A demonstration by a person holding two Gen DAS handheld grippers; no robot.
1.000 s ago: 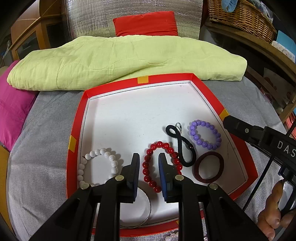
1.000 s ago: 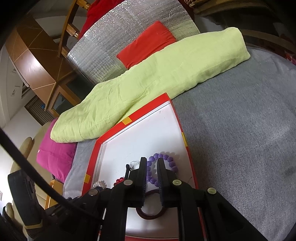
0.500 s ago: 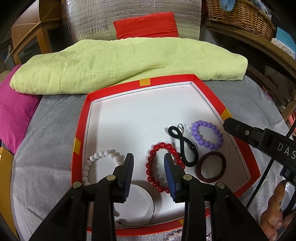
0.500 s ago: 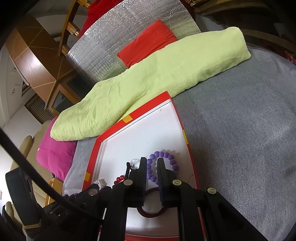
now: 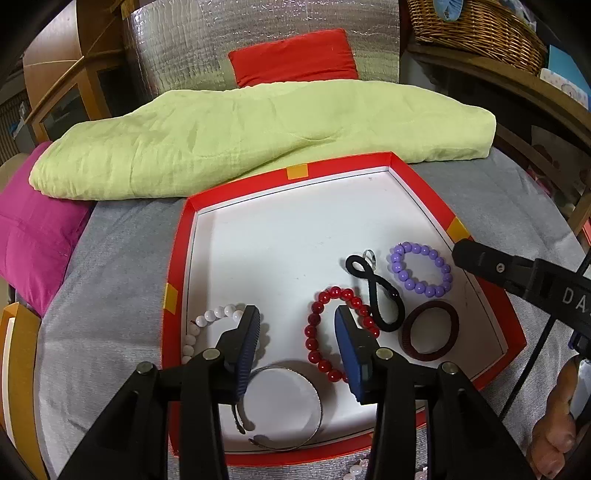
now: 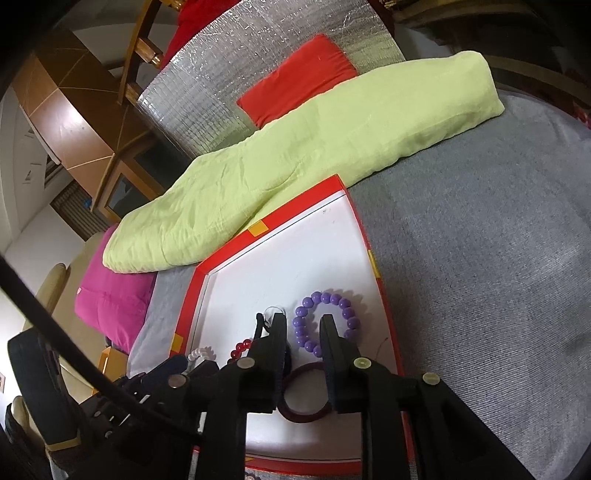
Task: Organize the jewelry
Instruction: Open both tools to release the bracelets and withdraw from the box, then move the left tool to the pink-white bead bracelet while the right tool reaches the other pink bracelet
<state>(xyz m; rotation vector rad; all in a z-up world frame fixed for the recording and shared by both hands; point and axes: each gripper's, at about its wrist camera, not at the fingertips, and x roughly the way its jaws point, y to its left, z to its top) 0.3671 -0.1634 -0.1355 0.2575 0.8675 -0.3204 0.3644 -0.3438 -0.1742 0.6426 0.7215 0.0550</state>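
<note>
Hovering my left claw (image 5: 295, 334), jaws just opening and empty, over the tray (image 5: 177, 258). I should straddle the silver bangle (image 5: 284, 406), avoiding the red bracelet (image 5: 332, 332). My right claw (image 6: 303, 332), barely parted, holds nothing.

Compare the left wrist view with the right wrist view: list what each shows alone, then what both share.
Left wrist only: the silver bangle near the tray's front edge, a wicker basket, the person's fingers.

Right wrist only: the grey cover stretching right of the tray.

Both: the red tray, purple bead bracelet, maroon hair tie, red bead bracelet, white bead bracelet, black loop, green quilt. The left gripper and right gripper have just been opening, holding nothing.
</note>
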